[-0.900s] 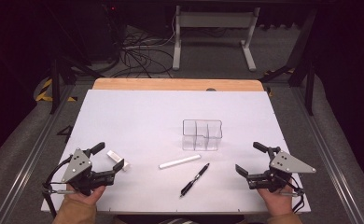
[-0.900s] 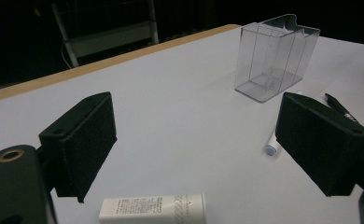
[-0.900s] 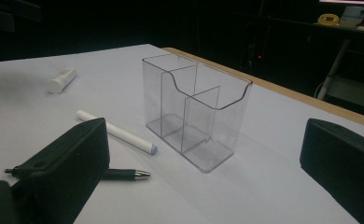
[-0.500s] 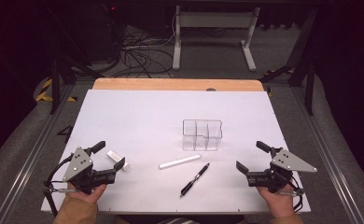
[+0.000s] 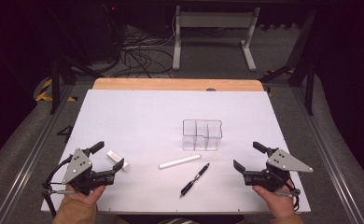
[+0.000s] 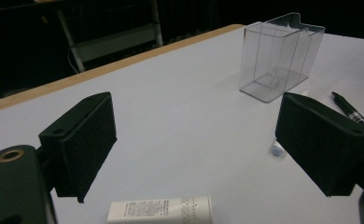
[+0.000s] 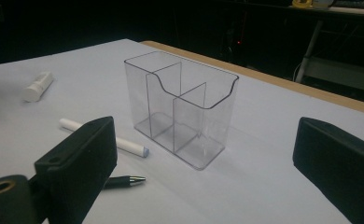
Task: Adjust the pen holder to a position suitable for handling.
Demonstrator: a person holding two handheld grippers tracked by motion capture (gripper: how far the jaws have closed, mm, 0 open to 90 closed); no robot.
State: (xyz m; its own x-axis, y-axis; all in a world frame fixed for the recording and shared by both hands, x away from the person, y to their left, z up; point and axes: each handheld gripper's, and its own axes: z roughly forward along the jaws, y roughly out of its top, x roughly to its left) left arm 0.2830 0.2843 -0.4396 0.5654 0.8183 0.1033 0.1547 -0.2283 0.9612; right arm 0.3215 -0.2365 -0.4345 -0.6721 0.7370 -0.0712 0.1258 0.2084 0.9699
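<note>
Small white tube found on bench just beside left claw, long axis slanted. Left claw nearer than right claw. Both claws spread, nothing gripped.

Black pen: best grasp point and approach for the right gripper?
Grip the black pen mid-barrel, coming from above with the jaws across its width. It lies flat and diagonal, apart from the white marker, so turn the open right gripper to match that slant; the slim barrel probably suits a pinch.

high view: overhead, facing forward-down | claw views: low, close | shared: clear organizer
</note>
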